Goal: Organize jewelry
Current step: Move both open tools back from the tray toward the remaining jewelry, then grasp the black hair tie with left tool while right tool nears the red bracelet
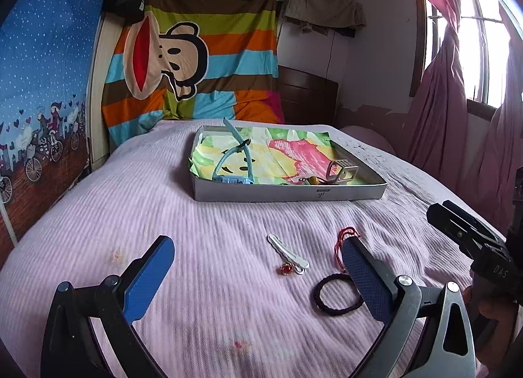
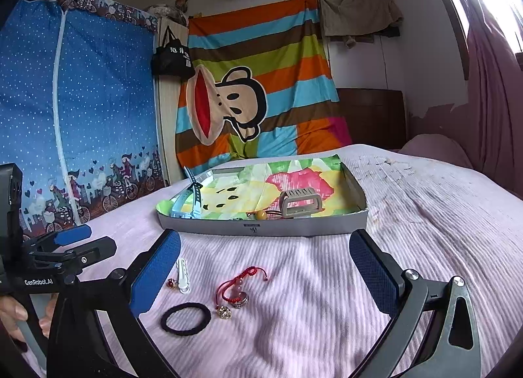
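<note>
The right gripper point(image 2: 264, 276) hangs wide open over the pink bedspread point(image 2: 327, 296), with a red cord bracelet point(image 2: 240, 283) between its fingers. At seven o'clock lies a black hair tie point(image 2: 185, 318); at twelve o'clock sits a grey tray point(image 2: 261, 226) holding a blue watch point(image 2: 193, 196)

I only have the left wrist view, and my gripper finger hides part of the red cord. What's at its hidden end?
Observer: The red cord carries beads, with a silvery ring at its near end.
Operator: Anything else by the hair tie?
Observer: A gold bead lies just right of the hair tie, not touching.
Operator: Is the right gripper holding anything?
Observer: No, the right gripper is open and empty.
</note>
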`<state>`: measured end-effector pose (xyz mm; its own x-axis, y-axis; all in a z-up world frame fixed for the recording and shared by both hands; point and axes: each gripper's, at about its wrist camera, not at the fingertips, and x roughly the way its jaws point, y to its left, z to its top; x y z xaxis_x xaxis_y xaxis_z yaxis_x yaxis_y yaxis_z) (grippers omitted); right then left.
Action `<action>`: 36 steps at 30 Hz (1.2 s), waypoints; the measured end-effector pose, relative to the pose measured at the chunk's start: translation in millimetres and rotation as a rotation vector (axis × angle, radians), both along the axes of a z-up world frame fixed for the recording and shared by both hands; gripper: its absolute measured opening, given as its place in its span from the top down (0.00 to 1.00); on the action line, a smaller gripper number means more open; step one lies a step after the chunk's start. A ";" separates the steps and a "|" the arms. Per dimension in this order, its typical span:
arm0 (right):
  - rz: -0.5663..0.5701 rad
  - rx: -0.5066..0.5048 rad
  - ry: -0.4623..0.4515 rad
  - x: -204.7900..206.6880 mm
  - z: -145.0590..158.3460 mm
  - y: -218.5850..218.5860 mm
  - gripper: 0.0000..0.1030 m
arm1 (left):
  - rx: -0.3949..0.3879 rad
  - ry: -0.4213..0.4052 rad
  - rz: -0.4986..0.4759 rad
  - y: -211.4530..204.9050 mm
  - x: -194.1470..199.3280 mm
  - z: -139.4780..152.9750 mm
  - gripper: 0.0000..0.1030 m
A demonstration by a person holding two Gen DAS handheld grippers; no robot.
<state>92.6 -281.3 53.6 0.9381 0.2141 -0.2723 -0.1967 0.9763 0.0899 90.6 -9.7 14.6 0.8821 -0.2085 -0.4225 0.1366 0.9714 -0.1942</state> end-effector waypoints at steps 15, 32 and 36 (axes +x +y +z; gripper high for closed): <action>0.026 -0.022 0.152 11.1 -27.3 0.7 0.35 | 0.010 0.086 -0.158 -15.4 4.2 -15.3 0.25; 0.131 -0.071 0.300 31.9 -53.9 24.9 0.66 | -0.005 0.330 -0.340 -40.9 38.4 -46.7 0.75; 0.139 -0.075 0.317 33.5 -57.1 27.0 0.66 | 0.001 0.365 -0.348 -44.0 44.0 -50.0 0.75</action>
